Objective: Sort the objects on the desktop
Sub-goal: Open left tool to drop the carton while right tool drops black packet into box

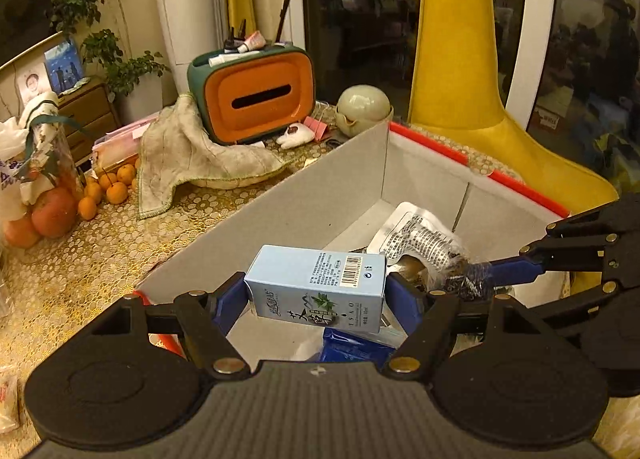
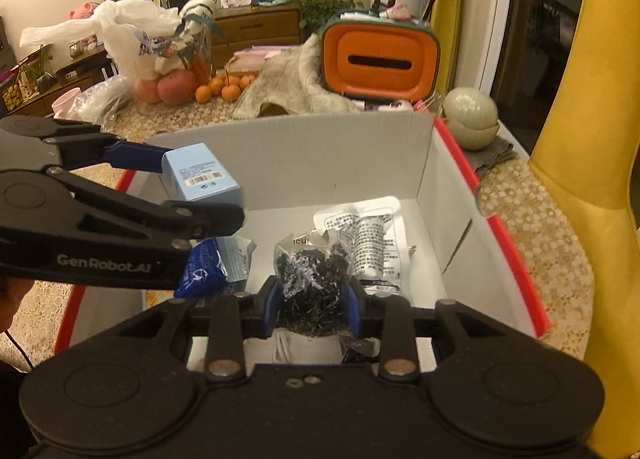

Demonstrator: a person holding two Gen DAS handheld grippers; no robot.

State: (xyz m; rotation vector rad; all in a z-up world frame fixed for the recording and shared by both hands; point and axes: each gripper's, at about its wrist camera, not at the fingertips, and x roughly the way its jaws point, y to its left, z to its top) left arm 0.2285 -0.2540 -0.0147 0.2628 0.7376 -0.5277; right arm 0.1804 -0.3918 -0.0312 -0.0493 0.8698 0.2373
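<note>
My left gripper (image 1: 316, 295) is shut on a light blue carton (image 1: 320, 283) with a barcode, held sideways over a white cardboard box with a red rim (image 1: 320, 195). My right gripper (image 2: 312, 295) is shut on a clear bag of small dark pieces (image 2: 312, 275), also above the white cardboard box (image 2: 320, 155). The right wrist view shows the left gripper (image 2: 200, 187) with the carton (image 2: 200, 175) at the box's left side. In the left wrist view, the right gripper (image 1: 472, 279) reaches in from the right. A printed white sachet (image 2: 368, 243) and a blue packet (image 2: 202, 271) lie inside.
Behind the box stand an orange and green tissue holder (image 1: 256, 95), a rumpled cloth (image 1: 188, 155) and a round pale pot (image 1: 362, 107). Oranges (image 1: 108, 187) and bagged fruit (image 2: 168, 71) sit at the left. A yellow chair (image 2: 592, 139) borders the table on the right.
</note>
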